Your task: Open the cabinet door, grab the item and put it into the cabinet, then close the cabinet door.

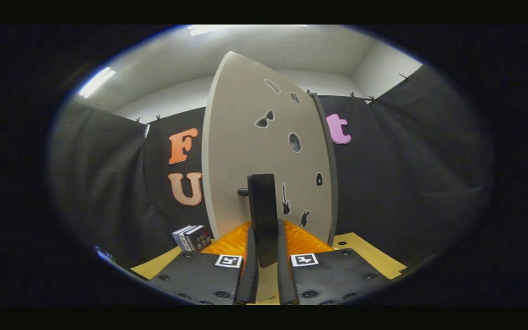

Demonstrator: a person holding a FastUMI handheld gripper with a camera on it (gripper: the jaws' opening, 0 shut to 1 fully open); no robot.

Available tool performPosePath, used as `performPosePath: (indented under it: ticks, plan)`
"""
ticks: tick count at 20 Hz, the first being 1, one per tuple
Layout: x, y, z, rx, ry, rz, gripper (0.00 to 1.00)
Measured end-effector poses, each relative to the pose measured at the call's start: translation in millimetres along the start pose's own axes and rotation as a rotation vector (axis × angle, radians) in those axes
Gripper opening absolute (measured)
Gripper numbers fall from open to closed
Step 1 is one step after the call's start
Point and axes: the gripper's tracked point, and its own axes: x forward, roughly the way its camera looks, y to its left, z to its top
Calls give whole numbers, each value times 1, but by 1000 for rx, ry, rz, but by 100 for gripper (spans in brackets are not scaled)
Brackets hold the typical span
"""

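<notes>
A small box (192, 237) stands on the yellow table (154, 266) at the far left, near the black cloth wall and just left of the cabinet door (264, 151). The door is pale, dotted with small dark stickers, and fills the middle of the scene, upright and close ahead. A dark handle (262, 215) sticks out from it on a short peg. The gripper (267, 240) points straight forward and level at the door, its fingers nearly closed, one pressing each side of the handle's lower end. Beyond the fingers lies a ribbed orange surface (301, 242).
</notes>
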Motion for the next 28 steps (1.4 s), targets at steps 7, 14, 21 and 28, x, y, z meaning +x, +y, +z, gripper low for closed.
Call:
performPosePath:
  ticks: [7, 14, 21, 28]
  plan:
    - [-11, -24, 1, -83, 10, -31, 24]
    - [-14, -32, 2, -61, 3, -53, 24]
    - [-13, -36, 4, -31, -21, -65, 24]
    - [-16, -67, 8, -53, -45, -180, 24]
